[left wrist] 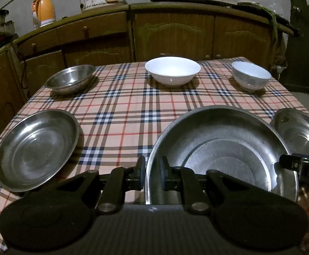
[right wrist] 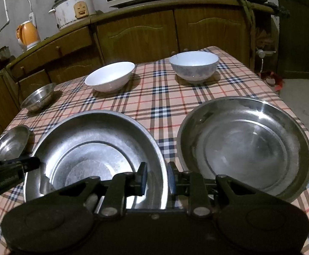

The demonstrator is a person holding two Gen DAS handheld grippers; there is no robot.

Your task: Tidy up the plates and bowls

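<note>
Both grippers tilt downward over the checked worktop [left wrist: 120,106]. The left gripper [left wrist: 153,175] has its fingers pinched on the left rim of the large steel basin [left wrist: 218,148], and the right gripper [right wrist: 157,177] pinches the opposite rim. A steel plate [right wrist: 243,146] lies just beside the basin; bare cloth stretches ahead to the white bowl [left wrist: 172,70]

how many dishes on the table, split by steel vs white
steel: 4 — large basin, plate at the left, plate at the right, small bowl
white: 2 — wide bowl, patterned bowl
total: 6
</note>
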